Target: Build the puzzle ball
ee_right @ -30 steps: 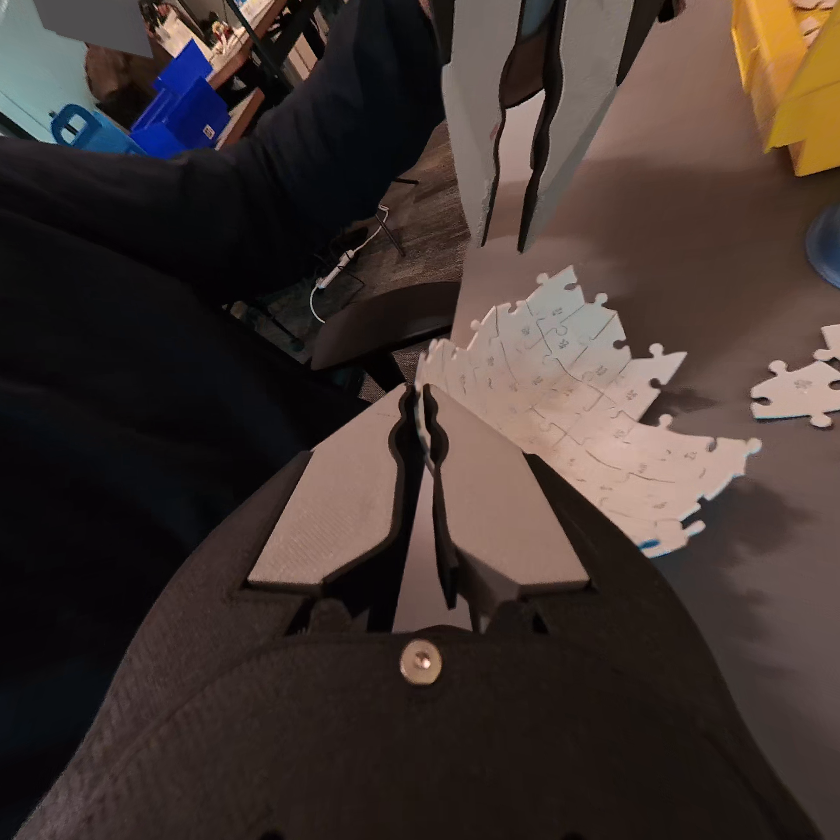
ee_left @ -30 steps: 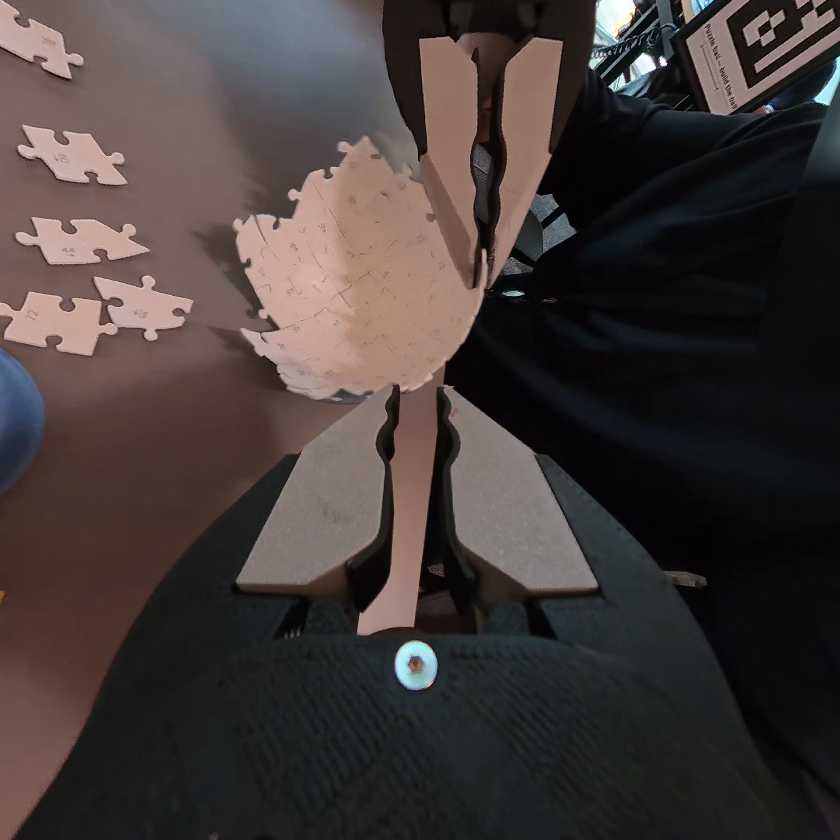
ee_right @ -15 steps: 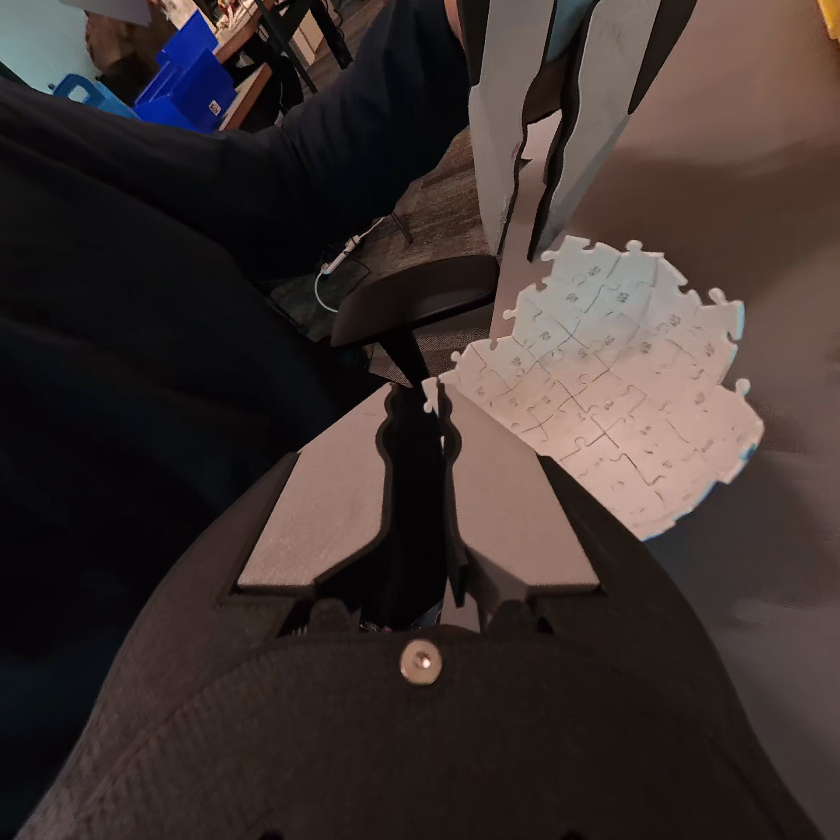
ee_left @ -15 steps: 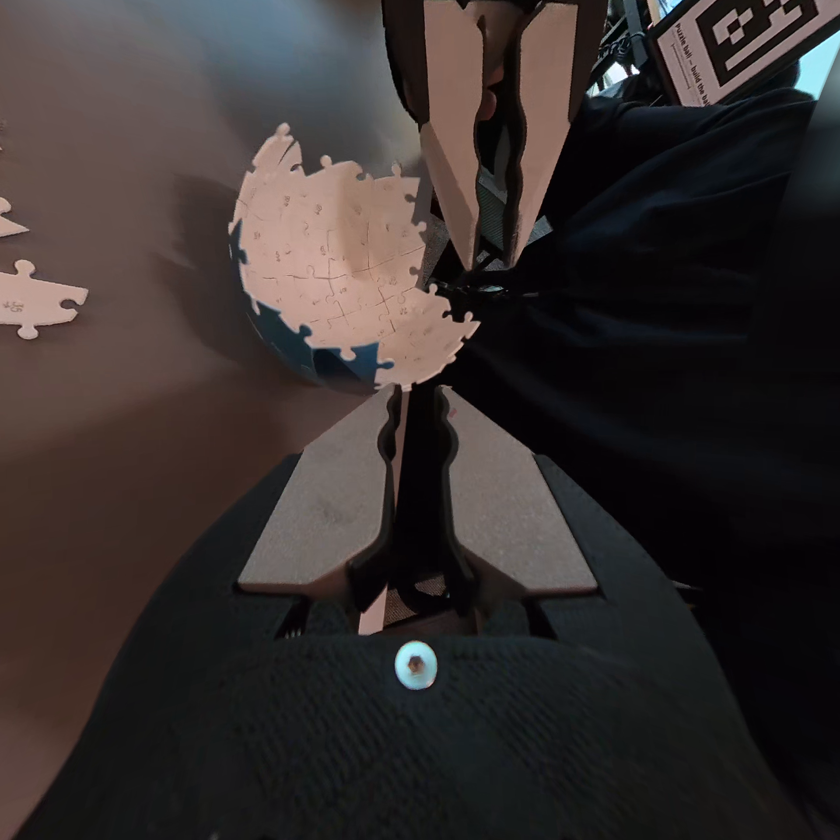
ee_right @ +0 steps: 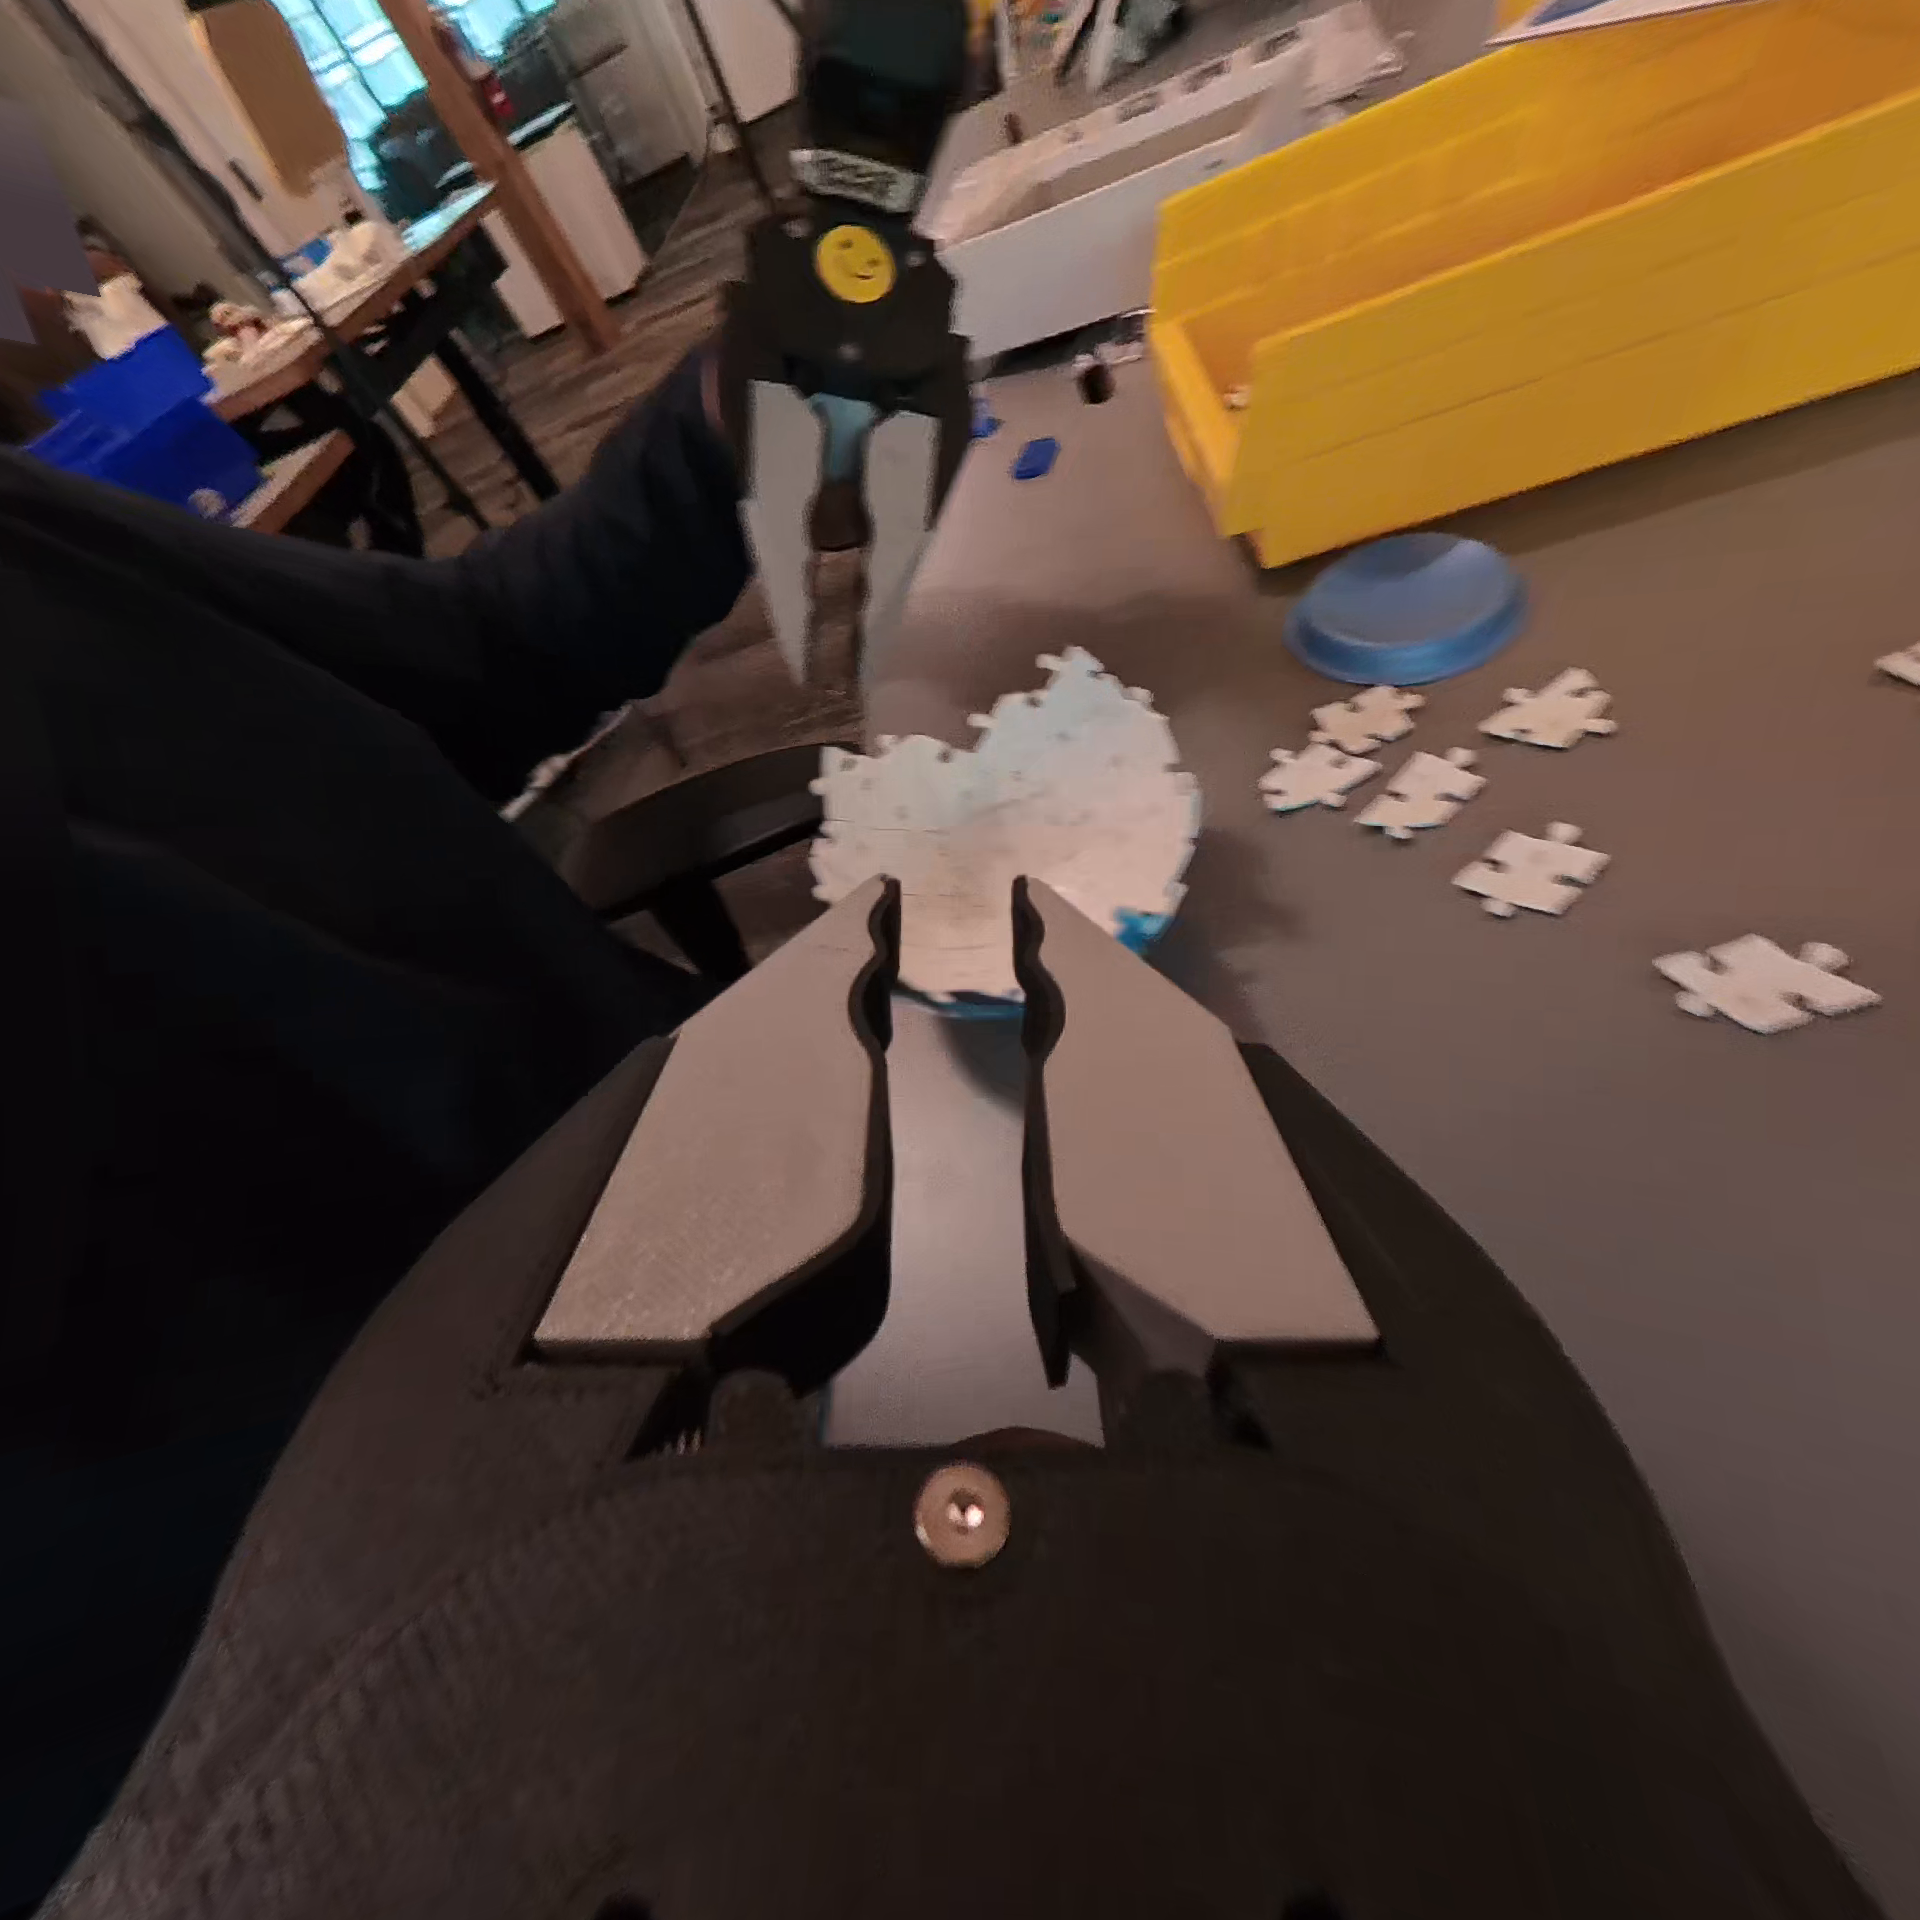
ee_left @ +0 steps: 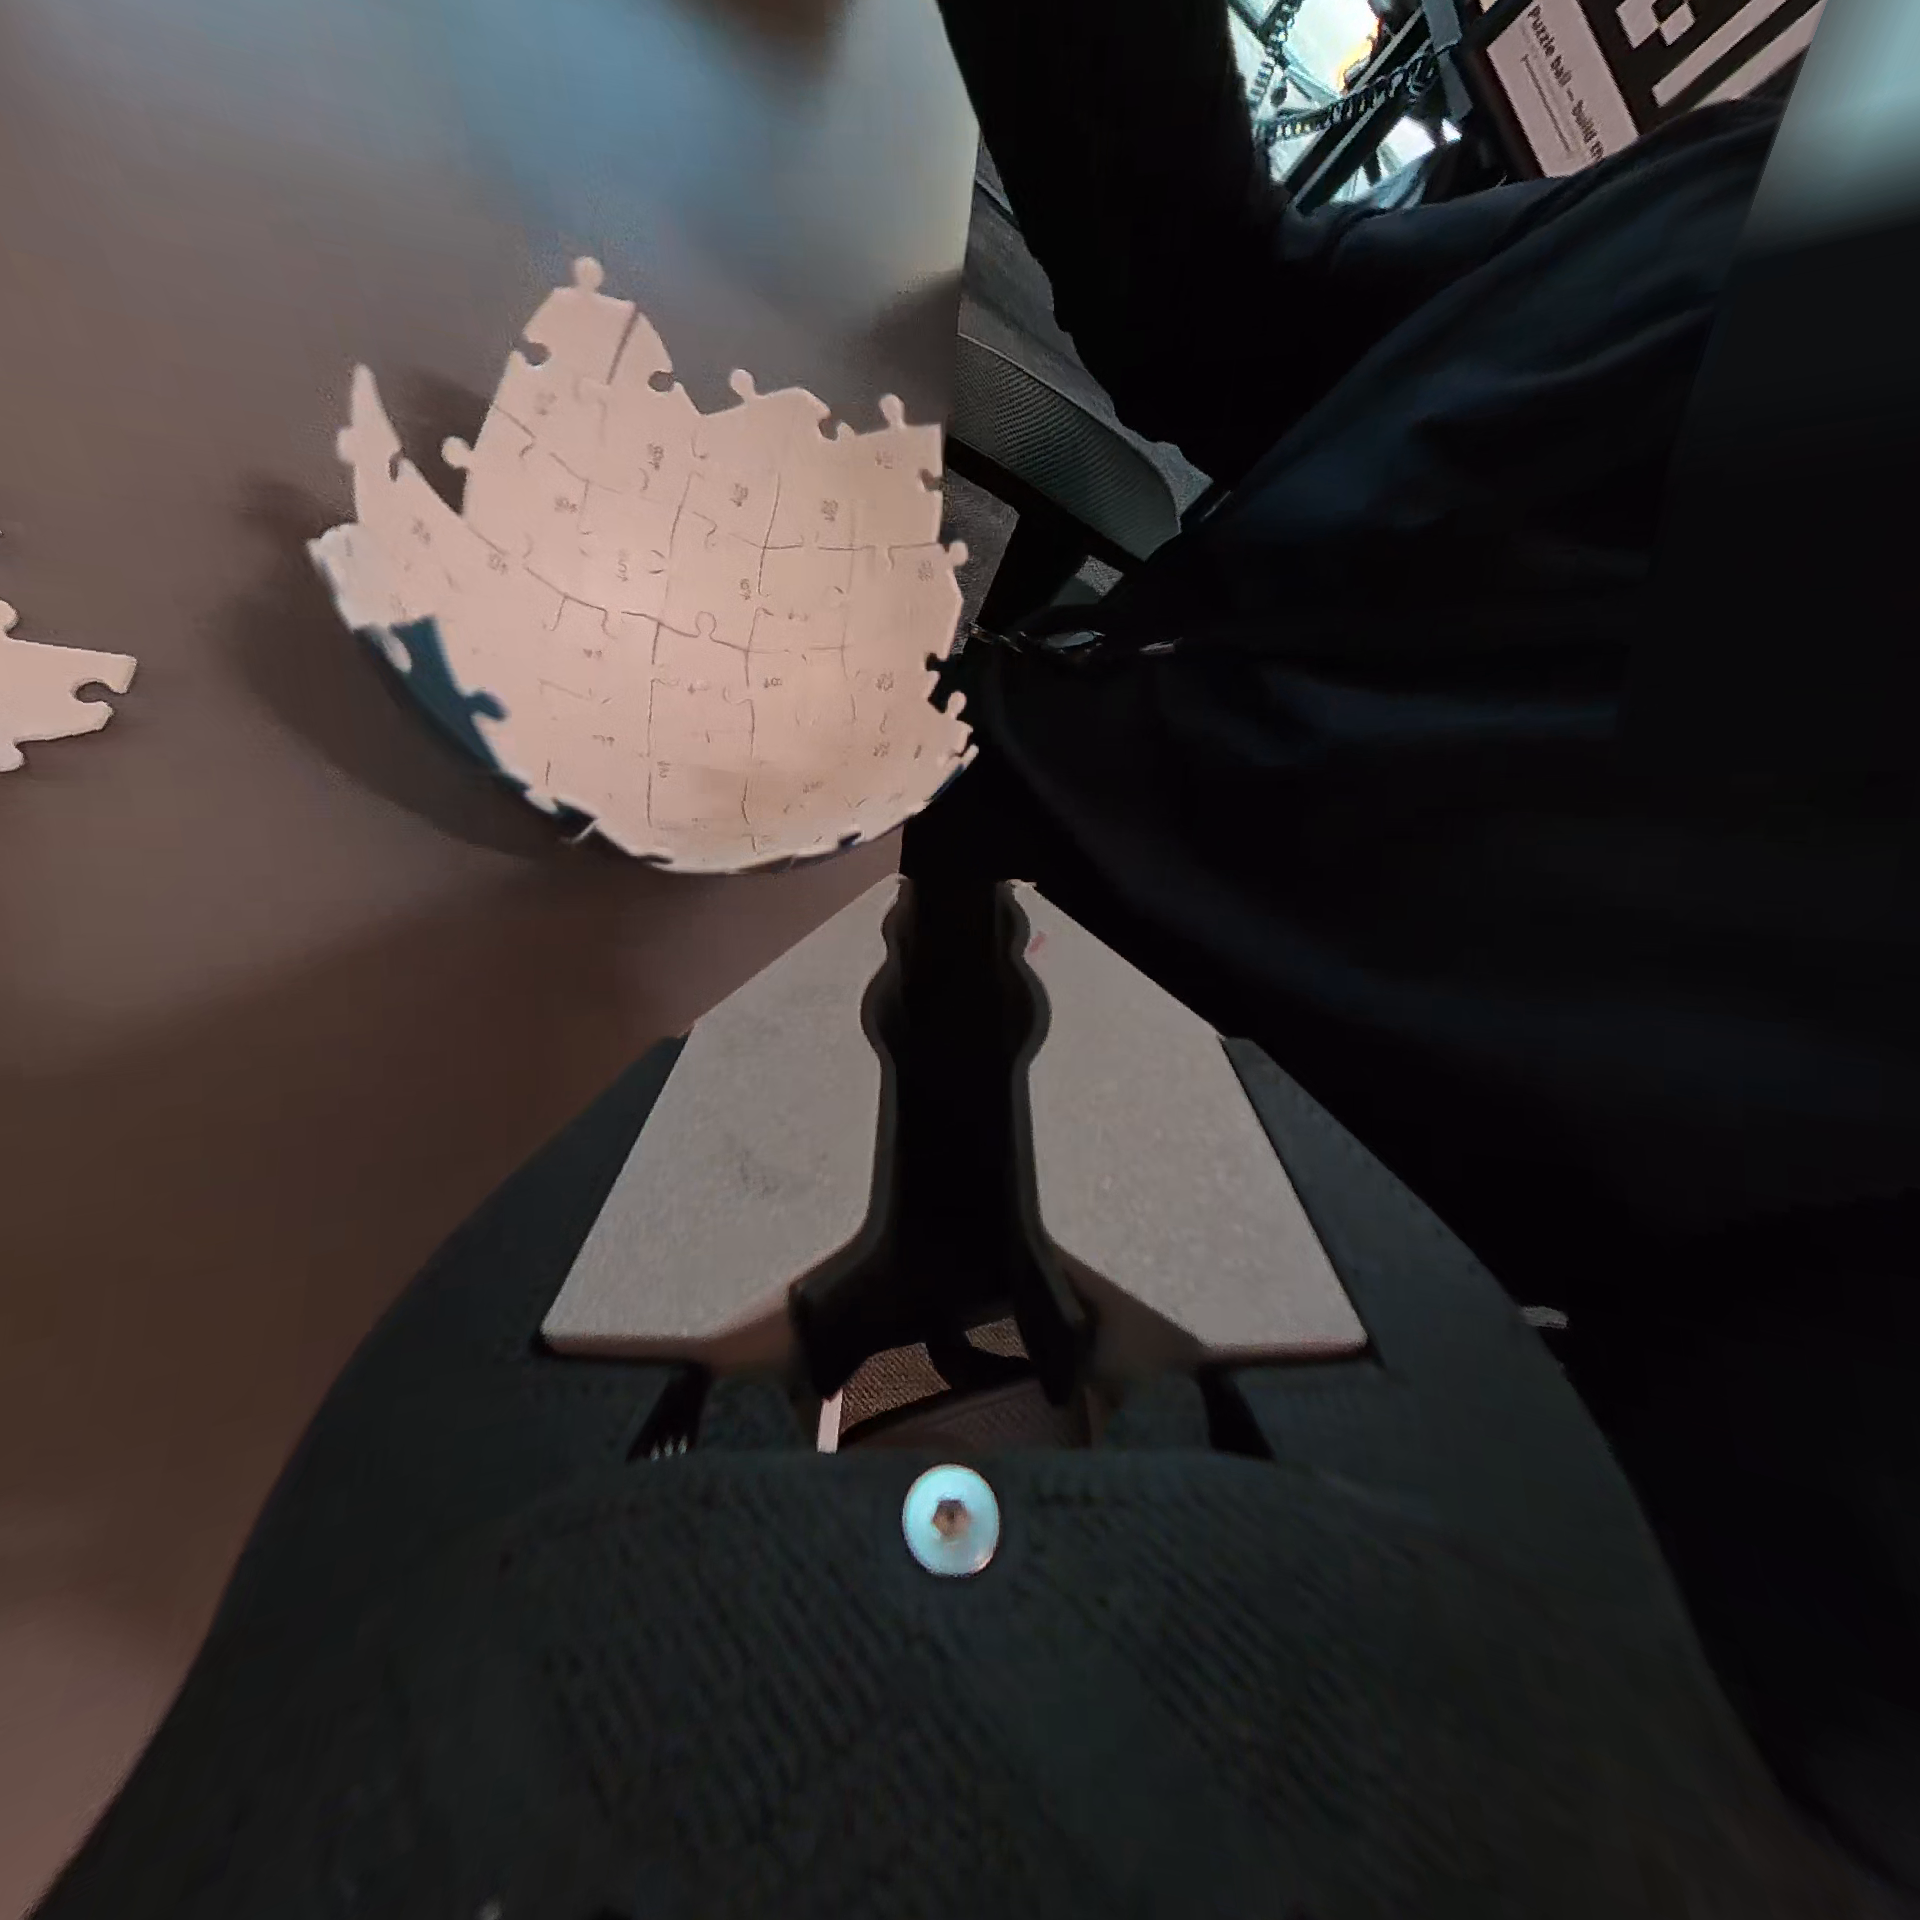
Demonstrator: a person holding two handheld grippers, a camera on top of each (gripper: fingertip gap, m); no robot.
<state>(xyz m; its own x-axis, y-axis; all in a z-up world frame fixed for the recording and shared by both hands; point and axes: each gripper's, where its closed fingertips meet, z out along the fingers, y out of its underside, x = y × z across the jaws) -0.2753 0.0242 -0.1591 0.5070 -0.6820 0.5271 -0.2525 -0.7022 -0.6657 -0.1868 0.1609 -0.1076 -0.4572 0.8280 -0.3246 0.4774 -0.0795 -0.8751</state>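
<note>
A dark grey table [ee_right: 1558, 1195] fills the foreground. Beyond it stand wooden worktables [ee_right: 416, 260] on black legs and a wooden post [ee_right: 499, 166]. Daylight enters through a window [ee_right: 322, 62].

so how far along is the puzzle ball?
Roughly half done: a bowl-shaped shell of joined pieces sits on the table near its edge. Nothing is in hand: the left gripper and right gripper are both open and empty. Left: several loose pieces beside the shell, so the upper half is unbuilt.
</note>
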